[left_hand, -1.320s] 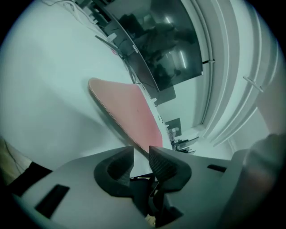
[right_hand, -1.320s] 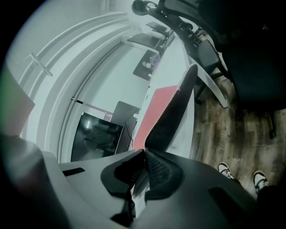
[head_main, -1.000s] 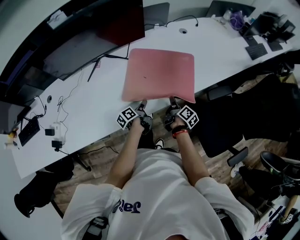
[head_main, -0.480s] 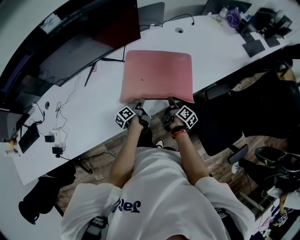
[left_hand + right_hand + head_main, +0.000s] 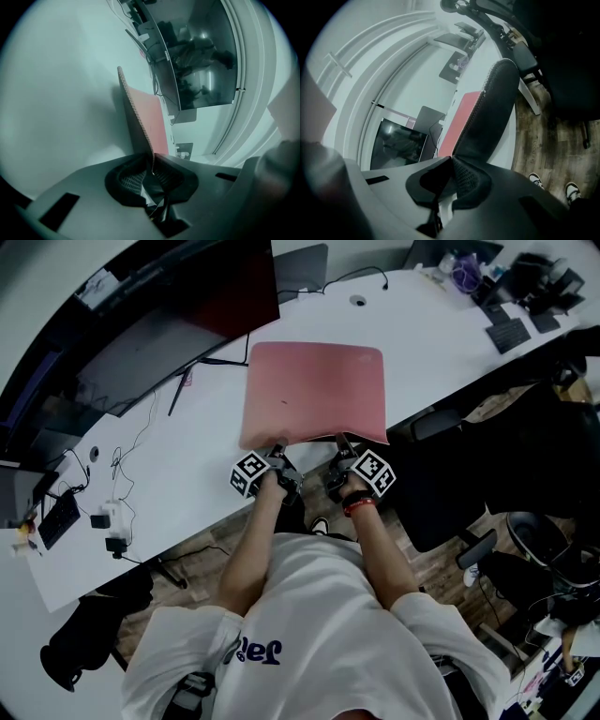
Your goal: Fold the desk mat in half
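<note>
- Base: desk (image 5: 169, 456), white, cables at left. monitor (image 5: 178, 324) stands behind mat.
- Work item: desk mat (image 5: 314, 390), pink, flat, unfolded, near edge at desk front.
- right gripper (image 5: 343, 446): clamped on near edge.
- left gripper (image 5: 280, 454): jaws just closed in on near edge, mat pinched between pads.
- Risk 1: left bite looks shallow, so slip on lift would skew fold.
- Risk 2: both grips sit inboard, so 2 free corners may droop and misalign edges.

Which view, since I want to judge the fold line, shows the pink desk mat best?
The head view: the whole desk mat lies on the white desk, outline clear. The left gripper view shows only its near edge, edge-on, with a pink sliver; the right gripper view mostly its dark underside.
</note>
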The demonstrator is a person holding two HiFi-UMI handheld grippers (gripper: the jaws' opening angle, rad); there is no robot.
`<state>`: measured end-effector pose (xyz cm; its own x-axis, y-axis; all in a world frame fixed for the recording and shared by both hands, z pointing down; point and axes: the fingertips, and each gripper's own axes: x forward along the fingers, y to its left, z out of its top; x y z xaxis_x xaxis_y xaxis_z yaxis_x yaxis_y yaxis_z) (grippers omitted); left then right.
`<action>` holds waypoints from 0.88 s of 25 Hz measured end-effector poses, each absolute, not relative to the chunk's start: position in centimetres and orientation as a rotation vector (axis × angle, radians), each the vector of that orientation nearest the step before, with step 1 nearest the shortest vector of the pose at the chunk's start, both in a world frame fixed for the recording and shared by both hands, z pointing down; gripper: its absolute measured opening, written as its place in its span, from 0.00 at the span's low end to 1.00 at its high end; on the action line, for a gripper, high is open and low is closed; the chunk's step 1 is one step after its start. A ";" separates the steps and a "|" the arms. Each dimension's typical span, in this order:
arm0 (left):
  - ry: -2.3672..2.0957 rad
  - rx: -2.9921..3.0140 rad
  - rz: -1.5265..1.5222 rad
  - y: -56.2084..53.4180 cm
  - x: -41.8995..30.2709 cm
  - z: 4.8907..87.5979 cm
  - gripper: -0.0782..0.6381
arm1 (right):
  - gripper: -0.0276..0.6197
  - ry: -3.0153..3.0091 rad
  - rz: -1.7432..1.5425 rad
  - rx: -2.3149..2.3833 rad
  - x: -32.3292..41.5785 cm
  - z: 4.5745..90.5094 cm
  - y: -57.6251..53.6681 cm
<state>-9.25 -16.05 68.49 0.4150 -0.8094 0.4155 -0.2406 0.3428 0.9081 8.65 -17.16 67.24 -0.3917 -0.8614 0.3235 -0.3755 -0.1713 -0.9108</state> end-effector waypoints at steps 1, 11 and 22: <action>-1.122 1.210 -0.493 -16.3 -9.2 68.4 0.19 | 0.08 1.687 -1.588 -1.415 8.7 67.3 -17.3; -1.113 1.264 -0.490 -19.7 -8.5 67.1 0.16 | 0.08 1.658 -1.591 -1.431 9.3 67.0 -19.5; -1.108 1.280 -0.491 -23.7 -8.1 66.6 0.16 | 0.08 1.635 -1.571 -1.432 9.6 66.4 -23.3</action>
<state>-8.10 -23.75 66.61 0.4375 -0.8169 0.3758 -0.2701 0.2793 0.9214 9.58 -23.32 66.37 -0.3551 -0.8774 0.3227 -0.3573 -0.1916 -0.9141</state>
